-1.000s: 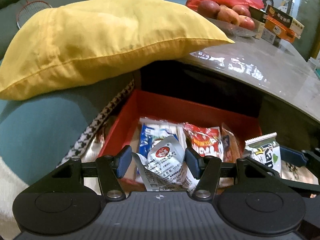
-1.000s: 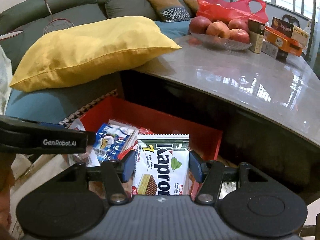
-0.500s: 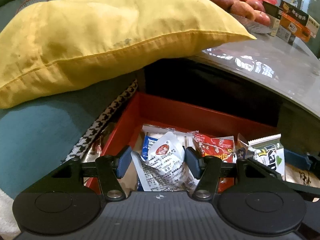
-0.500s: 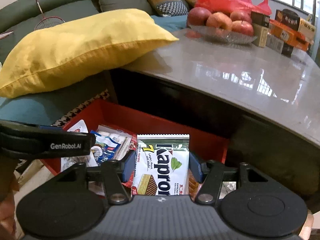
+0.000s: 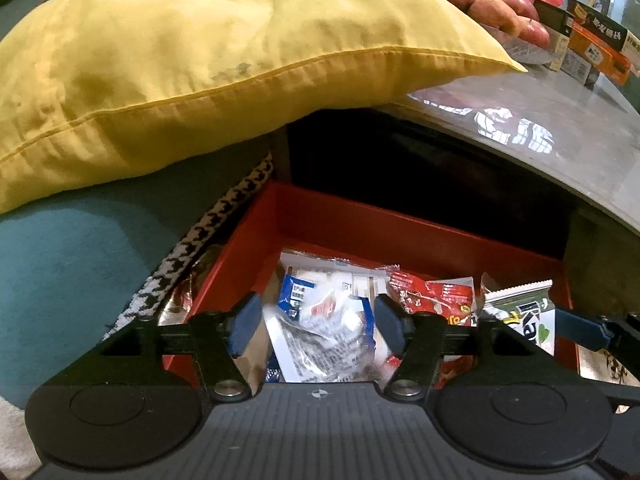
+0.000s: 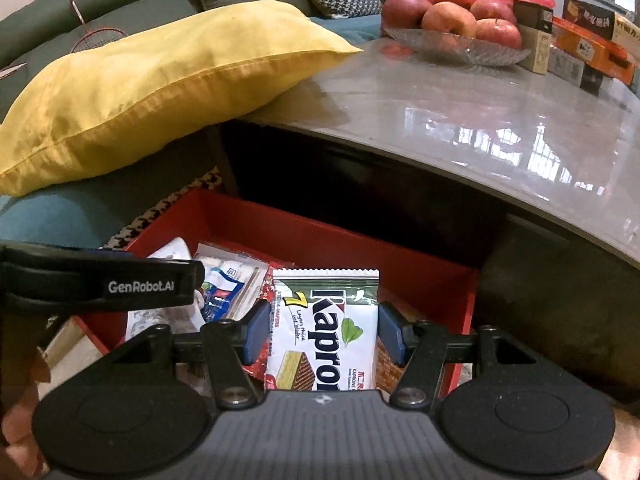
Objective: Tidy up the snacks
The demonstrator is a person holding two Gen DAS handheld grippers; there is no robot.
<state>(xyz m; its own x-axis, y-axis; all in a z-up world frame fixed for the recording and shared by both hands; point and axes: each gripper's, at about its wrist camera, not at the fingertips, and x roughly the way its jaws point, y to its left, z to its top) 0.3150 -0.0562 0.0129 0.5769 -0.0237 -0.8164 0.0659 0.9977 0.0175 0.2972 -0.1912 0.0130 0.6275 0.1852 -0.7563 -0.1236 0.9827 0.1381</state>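
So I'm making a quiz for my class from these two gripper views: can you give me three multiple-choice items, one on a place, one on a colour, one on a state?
1. Where do the apples lie?
A. in the glass dish on the table
B. in the box
C. on the pillow

2. What colour is the box that holds the snacks?
A. blue
B. red
C. green

3. What is the right gripper doing?
A. standing open and empty
B. gripping an apple
C. clamped on the Kapron wafer pack

Answers:
1 A: the apples are heaped in the clear dish on the tabletop.
2 B: its walls show red in both views.
3 C: both blue pads press the sides of the pack.
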